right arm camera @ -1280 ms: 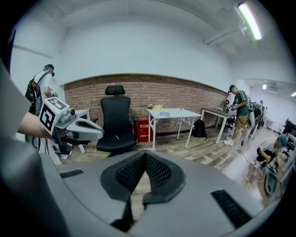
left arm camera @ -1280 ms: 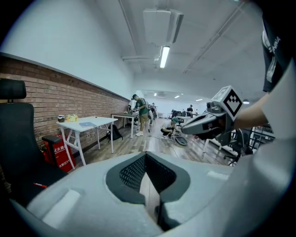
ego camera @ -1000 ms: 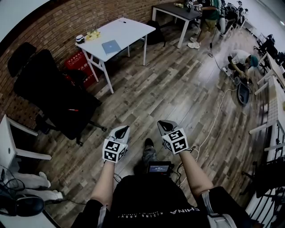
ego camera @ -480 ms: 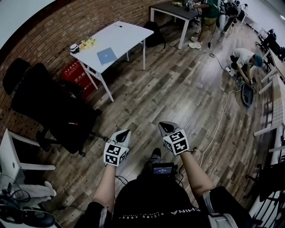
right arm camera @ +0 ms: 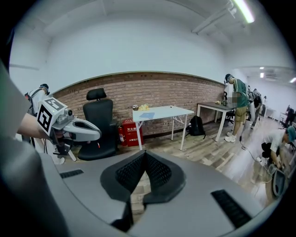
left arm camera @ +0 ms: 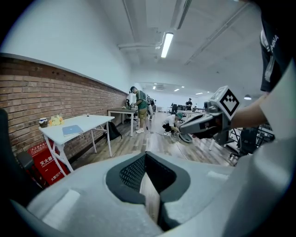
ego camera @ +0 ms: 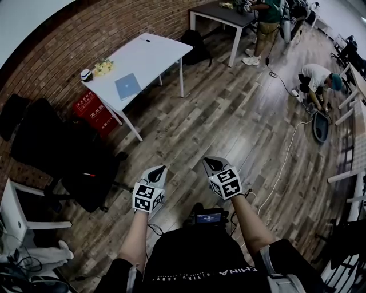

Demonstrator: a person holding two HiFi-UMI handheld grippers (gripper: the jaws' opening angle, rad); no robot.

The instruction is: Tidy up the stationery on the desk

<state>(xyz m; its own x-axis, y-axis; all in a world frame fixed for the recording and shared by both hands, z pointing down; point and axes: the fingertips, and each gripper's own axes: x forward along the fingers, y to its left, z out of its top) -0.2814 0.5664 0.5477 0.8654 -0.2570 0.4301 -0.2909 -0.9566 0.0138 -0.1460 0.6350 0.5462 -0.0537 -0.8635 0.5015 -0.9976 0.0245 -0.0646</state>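
Note:
A white desk (ego camera: pixel 154 48) stands by the brick wall, some way ahead across the wooden floor. On it lie a blue notebook (ego camera: pixel 127 86), a yellow bunch (ego camera: pixel 103 67) and a small cup (ego camera: pixel 86 74). My left gripper (ego camera: pixel 158 170) and right gripper (ego camera: pixel 211 162) are held side by side in front of my body, both shut and empty. The left gripper view shows its closed jaws, the desk (left arm camera: pixel 88 124), the notebook (left arm camera: pixel 71 130) and the right gripper (left arm camera: pixel 203 123). In the right gripper view are the desk (right arm camera: pixel 162 111) and the left gripper (right arm camera: pixel 76 130).
A black office chair (ego camera: pixel 63 154) and red boxes (ego camera: pixel 91 109) sit left of the desk. A backpack (ego camera: pixel 194 43) leans behind it. A dark table (ego camera: pixel 220 12) with a standing person (ego camera: pixel 266 20), a crouching person (ego camera: pixel 317 77) and a floor cable (ego camera: pixel 280 166) are to the right.
The white desk, chair and red boxes have slid down and left in the head view as I walk forward. Both grippers stay shut, in the same place before me.

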